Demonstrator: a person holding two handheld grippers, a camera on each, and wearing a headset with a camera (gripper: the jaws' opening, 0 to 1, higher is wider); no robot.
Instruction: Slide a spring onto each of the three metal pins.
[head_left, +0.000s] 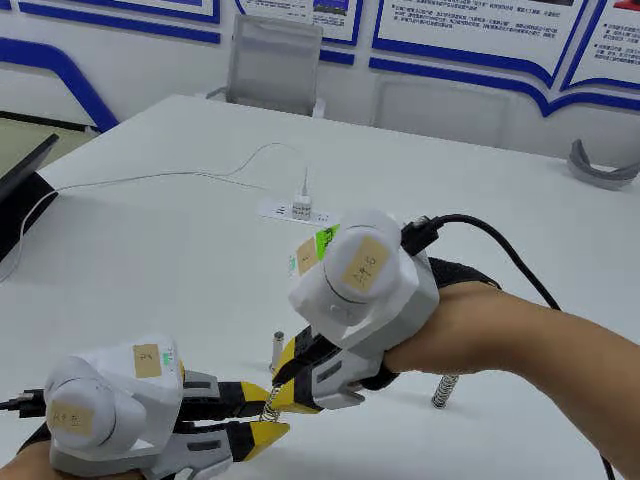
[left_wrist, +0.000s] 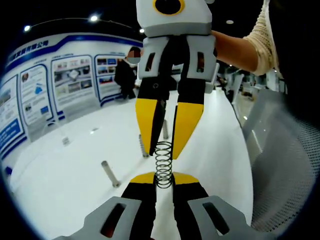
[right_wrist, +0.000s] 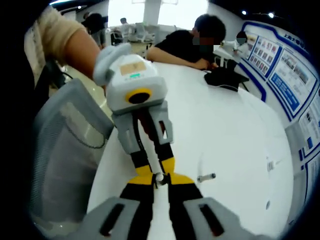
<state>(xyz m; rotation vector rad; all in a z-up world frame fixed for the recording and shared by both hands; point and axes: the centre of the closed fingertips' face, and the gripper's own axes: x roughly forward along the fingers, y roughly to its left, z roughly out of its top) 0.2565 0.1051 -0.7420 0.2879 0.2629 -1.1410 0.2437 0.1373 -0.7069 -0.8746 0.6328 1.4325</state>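
Left gripper view: the spring (left_wrist: 163, 162) stands between two claws that face each other tip to tip. Its lower end sits between the yellow tips of the left claw (left_wrist: 163, 179), which are drawn narrow and pinch it. Its upper end reaches in between the yellow tips of the right claw (left_wrist: 165, 152), which comes in from the top of that view. In the right gripper view the right claw's tips are also narrow, closed about the round end of the spring. Just behind the spring, three metal pins (left_wrist: 110, 173) stand on the white desk (head_left: 150, 260), bare and near one another.

In the head view a second spring (head_left: 444, 390) lies on the desk just beside the person's right forearm, well apart from the claws. Farther back, a white power strip (head_left: 295, 211) rests on the desk with a thin white cable (head_left: 150, 180) running off to the left.

Tan stickers (head_left: 365, 265) on both gripper housings carry handwriting too faint to read. The blue-bordered posters (left_wrist: 70, 80) on the wall hold print too small to make out.
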